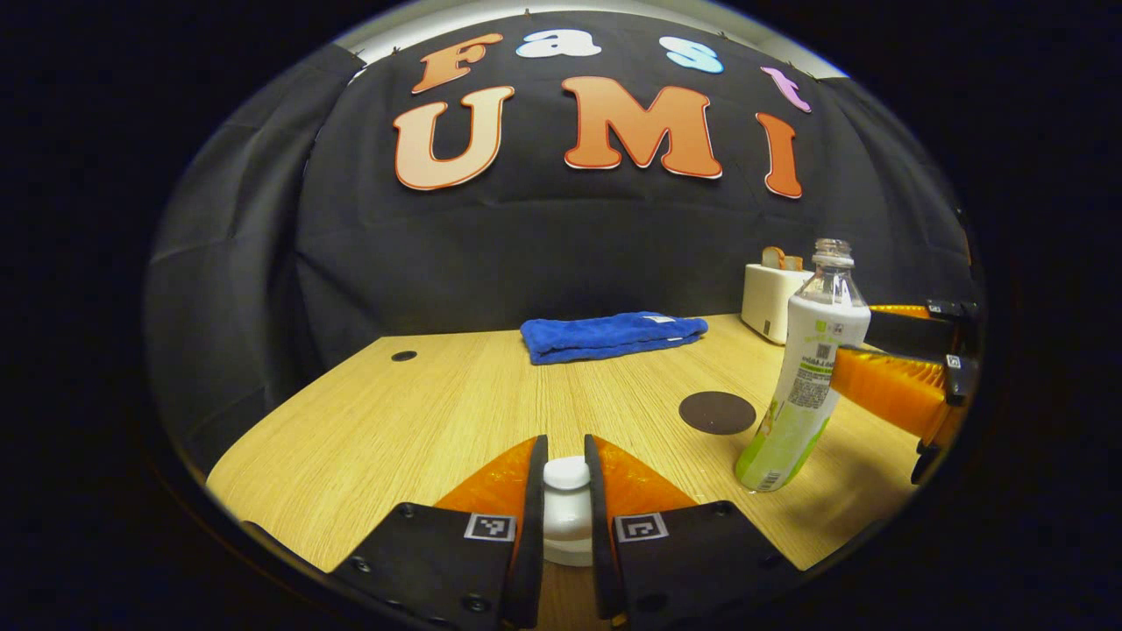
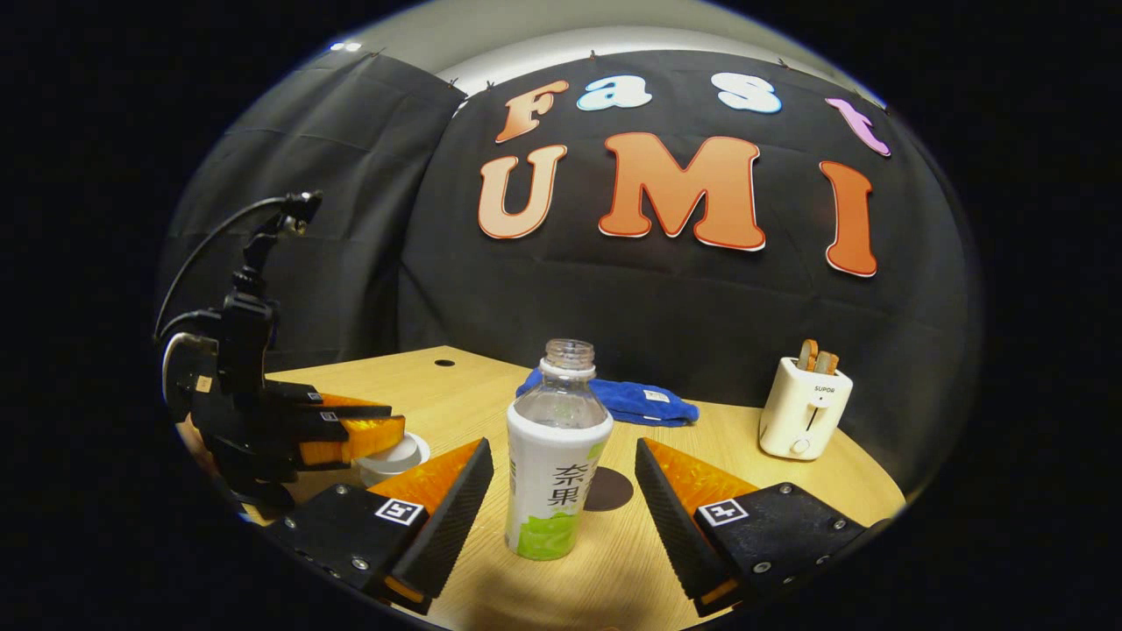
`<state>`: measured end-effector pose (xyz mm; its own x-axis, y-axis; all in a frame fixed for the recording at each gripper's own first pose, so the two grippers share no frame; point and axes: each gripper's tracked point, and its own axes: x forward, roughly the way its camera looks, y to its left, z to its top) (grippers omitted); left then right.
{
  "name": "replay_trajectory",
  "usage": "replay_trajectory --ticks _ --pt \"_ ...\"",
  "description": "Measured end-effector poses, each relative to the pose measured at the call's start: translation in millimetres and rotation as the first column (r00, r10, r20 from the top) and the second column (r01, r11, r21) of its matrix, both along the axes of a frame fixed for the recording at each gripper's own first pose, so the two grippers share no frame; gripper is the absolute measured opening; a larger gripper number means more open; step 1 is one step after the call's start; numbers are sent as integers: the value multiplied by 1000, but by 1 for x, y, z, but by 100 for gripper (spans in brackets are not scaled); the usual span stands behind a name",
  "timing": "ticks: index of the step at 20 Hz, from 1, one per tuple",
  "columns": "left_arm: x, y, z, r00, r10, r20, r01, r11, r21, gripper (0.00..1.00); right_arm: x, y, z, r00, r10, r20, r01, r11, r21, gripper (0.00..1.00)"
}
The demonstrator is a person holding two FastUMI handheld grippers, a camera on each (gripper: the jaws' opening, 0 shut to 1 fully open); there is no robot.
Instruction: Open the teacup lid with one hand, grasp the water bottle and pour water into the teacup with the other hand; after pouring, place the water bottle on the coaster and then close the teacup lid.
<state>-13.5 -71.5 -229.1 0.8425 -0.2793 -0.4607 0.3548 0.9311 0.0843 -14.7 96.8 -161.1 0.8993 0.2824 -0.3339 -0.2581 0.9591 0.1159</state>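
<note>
Water bottle (image 2: 557, 456): uncapped, standing on the wooden surface (image 2: 614, 561), long axis roughly vertical, open mouth pointing up; in the left gripper view it appears to lean slightly. It stands between the spread fingers of the right claw (image 2: 561, 504), which is open and not touching it. The dark round coaster (image 1: 717, 412) lies just beside the bottle, bare. Left claw (image 1: 565, 495): closed on the white knob of the teacup lid (image 1: 566, 504), apparently still seated on the cup. Judged stage: early; lid lifting, bottle grasp, pouring, placing and closing remain. Behind: blue towel (image 1: 614, 336), toaster (image 2: 805, 419).
</note>
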Motion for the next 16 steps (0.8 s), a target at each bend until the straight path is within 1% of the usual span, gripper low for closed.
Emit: replay_trajectory --ticks 1,2,3,4,5,7,9,10,11,12,14,16 --pt "2 1 5 1000 3 12 -3 1000 -8 27 1 2 -3 1000 4 -7 -4 1000 0 98" --pt "3 4 10 1000 9 26 -9 1000 -10 24 2 5 -6 1000 7 -18 -7 1000 0 98" --pt "5 8 14 999 16 39 -16 1000 -9 27 4 8 -11 999 10 -30 -10 1000 0 98" --pt "6 12 18 999 23 49 -23 1000 -6 24 7 11 -16 999 12 -43 -12 1000 1 97" --pt "7 16 23 998 31 59 -30 1000 -6 27 8 13 -20 998 15 -59 -15 1000 1 96" --pt "10 25 27 996 49 73 -48 999 -7 27 10 14 -32 995 14 -95 -14 1000 -5 93" --pt "10 37 32 994 69 82 -69 998 -8 27 11 15 -43 991 4 -135 -5 1000 -10 88" --pt "11 42 32 993 78 83 -78 997 -10 27 10 17 -48 988 2 -157 -3 1000 -5 82" --pt "11 47 31 993 88 83 -87 996 -10 27 9 18 -52 984 1 -178 -1 1000 1 78" --pt "9 53 33 992 97 83 -96 995 -10 27 11 19 -52 983 -1 -182 3 1000 13 72" --pt "8 62 32 990 112 83 -111 994 -10 27 13 22 -49 982 7 -189 -5 1000 8 67" --pt "8 70 33 989 125 82 -125 992 -10 27 15 20 -45 984 14 -177 -21 999 -39 65"
